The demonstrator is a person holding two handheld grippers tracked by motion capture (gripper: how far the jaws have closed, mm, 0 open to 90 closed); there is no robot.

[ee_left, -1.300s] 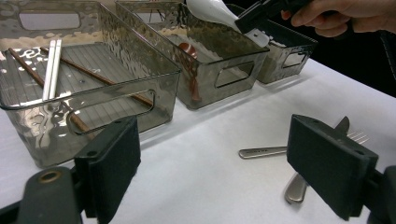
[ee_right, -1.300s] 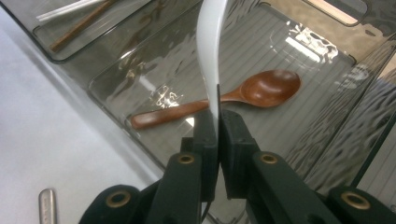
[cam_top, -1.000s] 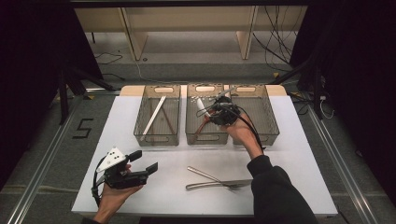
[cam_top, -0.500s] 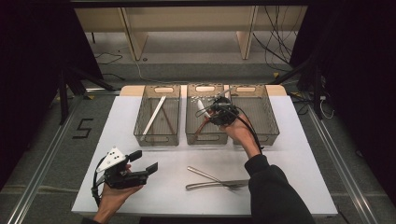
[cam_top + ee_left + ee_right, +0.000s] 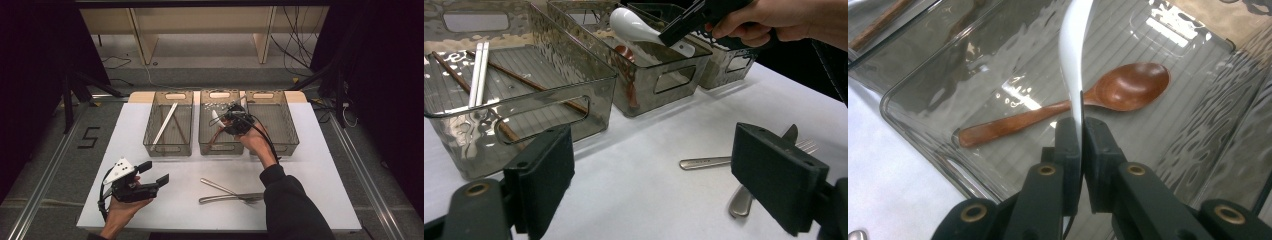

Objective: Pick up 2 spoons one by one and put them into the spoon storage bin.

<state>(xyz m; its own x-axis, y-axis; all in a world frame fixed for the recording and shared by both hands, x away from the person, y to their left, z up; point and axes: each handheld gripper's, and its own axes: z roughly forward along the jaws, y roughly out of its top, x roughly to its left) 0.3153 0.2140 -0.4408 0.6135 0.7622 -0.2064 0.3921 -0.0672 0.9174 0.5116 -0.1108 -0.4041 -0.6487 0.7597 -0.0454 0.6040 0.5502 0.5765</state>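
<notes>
right tool (image 5: 1081, 145) clamped on white spoon (image 5: 1073, 55) handle | above middle bin (image 5: 220, 148), probably for sorting beside wooden spoon (image 5: 1073, 102) | left tool (image 5: 669, 185) apart, idle

Three bins stand side by side along the far tabletop (image 5: 150, 170), their walls closing off a level approach. The middle bin (image 5: 220, 145) already holds a wooden spoon (image 5: 1068, 102); the left bin (image 5: 167, 147) holds chopsticks (image 5: 165, 122). The near tabletop lies open except for a fork (image 5: 230, 198) and knife (image 5: 220, 187).
</notes>
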